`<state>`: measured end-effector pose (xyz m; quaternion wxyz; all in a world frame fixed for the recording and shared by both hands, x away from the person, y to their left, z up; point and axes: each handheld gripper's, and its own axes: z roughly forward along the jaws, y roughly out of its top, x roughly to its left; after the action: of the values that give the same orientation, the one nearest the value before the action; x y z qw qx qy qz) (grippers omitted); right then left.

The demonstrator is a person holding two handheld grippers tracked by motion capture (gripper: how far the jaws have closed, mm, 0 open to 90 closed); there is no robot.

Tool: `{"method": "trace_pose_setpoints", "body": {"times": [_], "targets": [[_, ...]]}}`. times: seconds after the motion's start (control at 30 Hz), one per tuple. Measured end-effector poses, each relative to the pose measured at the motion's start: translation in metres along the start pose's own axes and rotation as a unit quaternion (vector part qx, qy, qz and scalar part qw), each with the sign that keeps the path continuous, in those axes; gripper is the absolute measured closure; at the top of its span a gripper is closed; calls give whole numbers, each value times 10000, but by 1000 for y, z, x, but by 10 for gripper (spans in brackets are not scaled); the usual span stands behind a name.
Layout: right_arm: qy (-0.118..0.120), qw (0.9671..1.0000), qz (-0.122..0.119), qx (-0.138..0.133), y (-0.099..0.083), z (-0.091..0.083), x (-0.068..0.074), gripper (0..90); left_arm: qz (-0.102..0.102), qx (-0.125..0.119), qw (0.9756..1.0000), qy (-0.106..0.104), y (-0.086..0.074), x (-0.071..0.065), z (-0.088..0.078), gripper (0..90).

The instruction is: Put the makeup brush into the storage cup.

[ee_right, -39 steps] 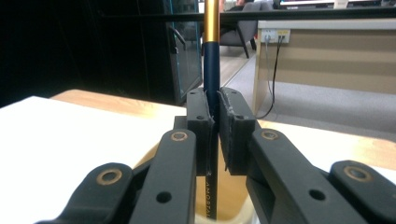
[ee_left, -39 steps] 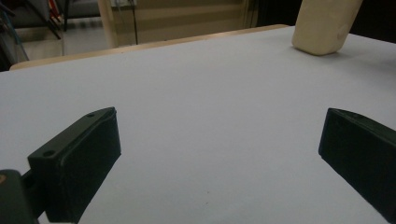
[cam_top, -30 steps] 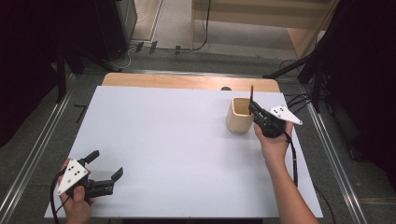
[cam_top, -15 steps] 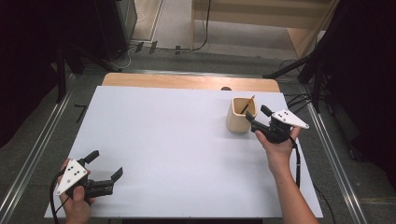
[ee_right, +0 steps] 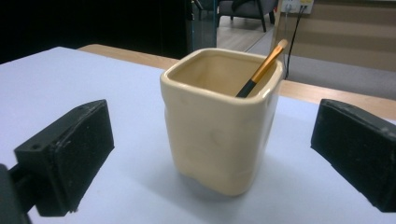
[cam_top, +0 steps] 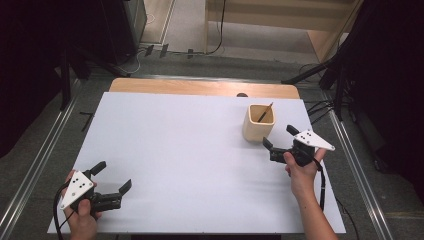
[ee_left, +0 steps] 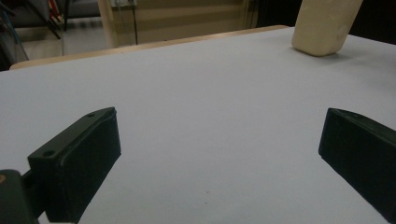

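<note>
A cream ceramic cup (cam_top: 259, 122) with rounded square walls stands upright at the upper right of the white table (cam_top: 190, 150) in the high view. A brush (cam_top: 265, 112) with a black and orange handle leans inside it, its tip resting against the rim at the cup's far corner.

The right gripper (cam_top: 280, 143) sits just below and to the right of the cup in that view, held by a hand (cam_top: 300, 167) coming up from the bottom edge. Its jaws are spread wide and hold nothing. In the right gripper view the cup (ee_right: 222, 126) stands at the centre of the frame, between the 2 black jaws but apart from both, and the brush (ee_right: 261, 70) slants toward the upper right.

The left gripper (cam_top: 112, 177) is at the lower left of the high view, its jaws also wide apart and empty, resting low over bare tabletop. In the left gripper view the cup (ee_left: 324, 25) appears at the upper right, well apart from the jaws.
</note>
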<state>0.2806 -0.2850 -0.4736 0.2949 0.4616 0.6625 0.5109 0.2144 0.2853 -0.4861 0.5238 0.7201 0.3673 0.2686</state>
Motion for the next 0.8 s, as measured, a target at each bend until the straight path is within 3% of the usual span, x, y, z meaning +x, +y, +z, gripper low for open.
{"method": "trace_pose_setpoints", "body": {"times": [0.8], "targets": [[32,9999,-40,145,-30,-31,4,0,19,-3,10000,-2,0,-1,0,0]]}}
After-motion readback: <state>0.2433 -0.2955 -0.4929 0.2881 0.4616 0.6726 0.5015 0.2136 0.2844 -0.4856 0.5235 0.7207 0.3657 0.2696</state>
